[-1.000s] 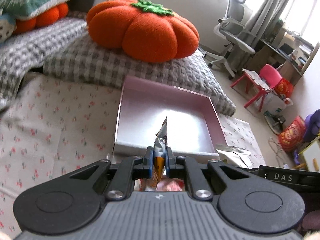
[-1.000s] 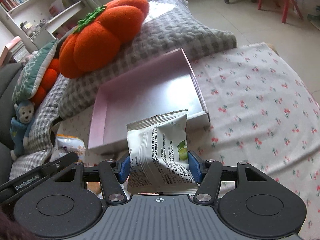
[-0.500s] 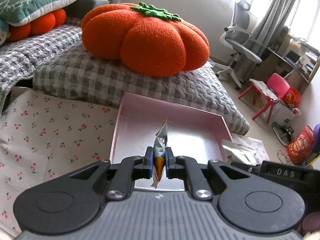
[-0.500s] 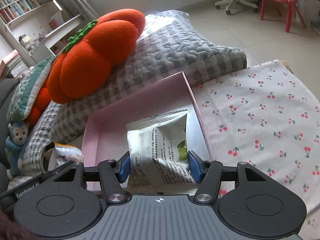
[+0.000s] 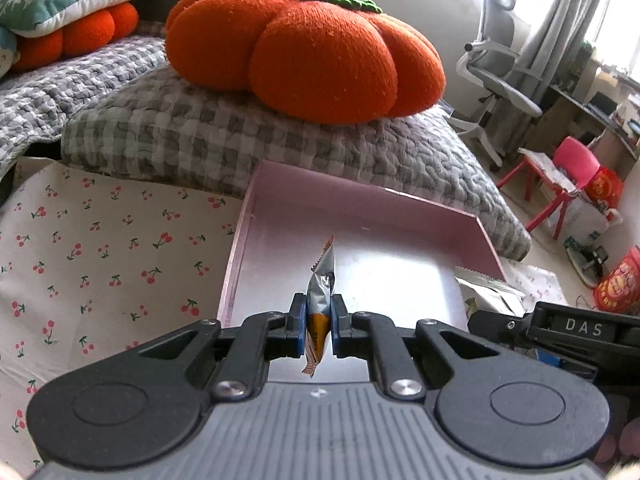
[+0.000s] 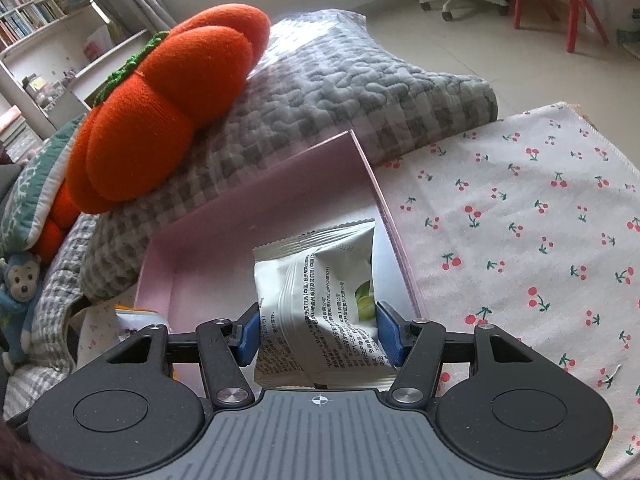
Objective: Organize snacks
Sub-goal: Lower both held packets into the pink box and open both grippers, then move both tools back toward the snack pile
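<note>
A shallow pink box (image 5: pixel 362 208) lies on the cherry-print cloth, its inside bare in both views. My left gripper (image 5: pixel 319 326) is shut on a thin silver and orange snack packet (image 5: pixel 322 280), held edge-on above the near part of the box. My right gripper (image 6: pixel 318 332) is shut on a white snack bag (image 6: pixel 320 280) with printed text and a green picture, hanging over the pink box (image 6: pixel 224 232) near its right wall. In the left wrist view the white bag (image 5: pixel 488 292) and the other gripper's black body show at the box's right edge.
A large orange pumpkin cushion (image 5: pixel 304 52) rests on a grey checked quilt (image 5: pixel 192 136) right behind the box. Cherry-print cloth (image 6: pixel 520 220) spreads to the right. Another snack packet (image 6: pixel 132 316) lies left of the box. Office chair and red stool stand on the floor beyond.
Both grippers have moved forward and lower toward the pink box, still holding their packets. The box and pumpkin cushion now look larger and closer in both views.
</note>
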